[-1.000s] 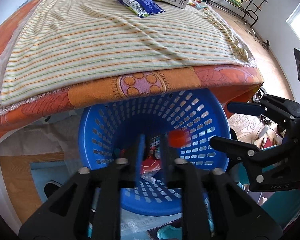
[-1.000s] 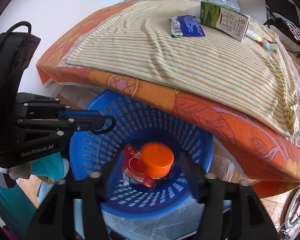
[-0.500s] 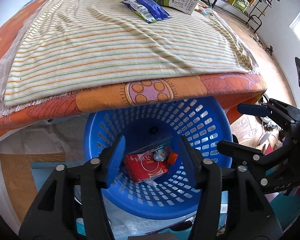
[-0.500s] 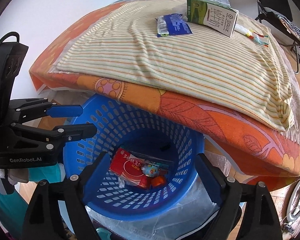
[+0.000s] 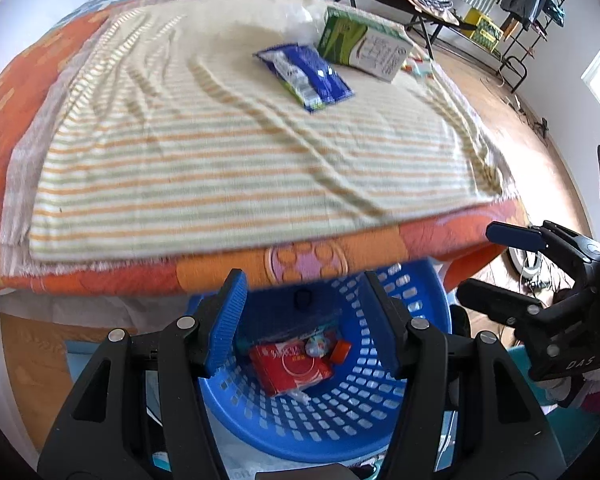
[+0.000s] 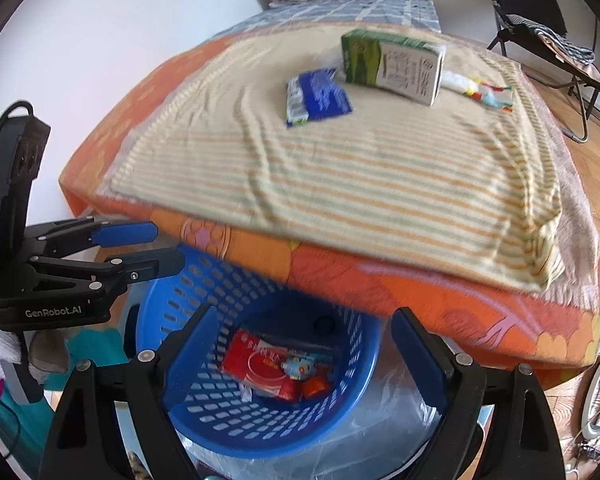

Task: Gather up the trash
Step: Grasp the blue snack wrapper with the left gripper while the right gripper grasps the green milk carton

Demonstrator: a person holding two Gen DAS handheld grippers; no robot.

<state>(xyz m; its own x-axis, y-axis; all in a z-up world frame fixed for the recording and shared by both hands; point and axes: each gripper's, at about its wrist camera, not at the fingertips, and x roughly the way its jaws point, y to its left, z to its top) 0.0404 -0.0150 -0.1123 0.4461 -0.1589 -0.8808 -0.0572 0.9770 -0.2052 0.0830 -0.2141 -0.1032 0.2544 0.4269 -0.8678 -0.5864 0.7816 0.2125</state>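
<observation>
A blue basket (image 5: 416,364) (image 6: 356,392) stands on the floor at the bed's foot. In it lie a red packet (image 5: 290,368) (image 6: 260,362), a small orange-capped item (image 5: 342,350) (image 6: 314,386) and other wrappers. On the striped blanket lie a blue wrapper (image 5: 306,76) (image 6: 316,96), a green and white carton (image 5: 366,48) (image 6: 396,64) and small colourful scraps (image 6: 488,94). My left gripper (image 5: 304,320) is open and empty above the basket. My right gripper (image 6: 304,364) is open and empty above the basket too. Each gripper shows in the other's view (image 5: 512,272) (image 6: 148,250).
The bed with a striped blanket (image 5: 220,152) (image 6: 340,184) over an orange cover overhangs the basket's far rim. Clear plastic sheet (image 6: 400,432) lies under the basket. A folding chair (image 6: 540,32) and drying rack (image 5: 516,4) stand beyond the bed on a wooden floor.
Both grippers opened, and the orange-capped item and other trash dropped into the basket. Both grippers have since risen and tilted up, bringing more of the bed top into view.
</observation>
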